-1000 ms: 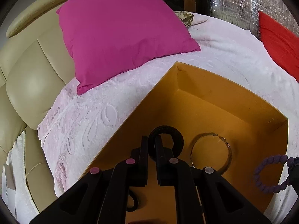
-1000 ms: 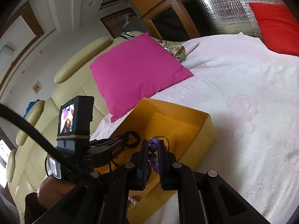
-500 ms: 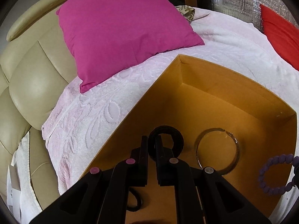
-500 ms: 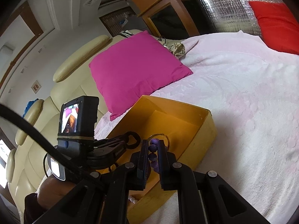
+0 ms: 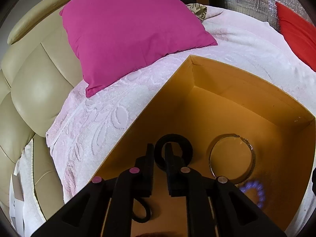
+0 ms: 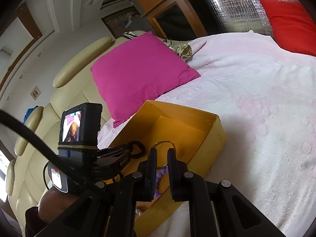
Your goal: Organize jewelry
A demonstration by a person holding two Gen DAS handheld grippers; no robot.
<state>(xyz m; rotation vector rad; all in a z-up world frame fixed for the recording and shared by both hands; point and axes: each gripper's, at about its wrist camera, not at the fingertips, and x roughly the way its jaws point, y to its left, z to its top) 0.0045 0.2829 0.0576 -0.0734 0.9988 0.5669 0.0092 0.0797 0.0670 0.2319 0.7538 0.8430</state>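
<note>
Yellow cardboard, smooth and matte, forms the open rectangular box (image 5: 233, 75) that is set on a pale pink bedspread (image 5: 94, 122) embossed with leaf shapes. A thick black ring (image 5: 183, 141) is clamped between the near-closed jaws of the left gripper (image 5: 158, 154) above the box floor near its left wall. A thin metal bangle (image 5: 232, 158), with a break in its hoop, is laid flat on the floor toward the right wall. The purple beaded bracelet (image 5: 256, 191), held by the right gripper (image 6: 162, 158) half a second ago, is now seen lying in the box below the bangle, blurred; that gripper's jaws are now parted with nothing between them. A black loop (image 5: 142, 211) under the left gripper is largely hidden. A magenta cushion (image 5: 130, 31) is propped against the cream leather headboard (image 5: 31, 90).
</note>
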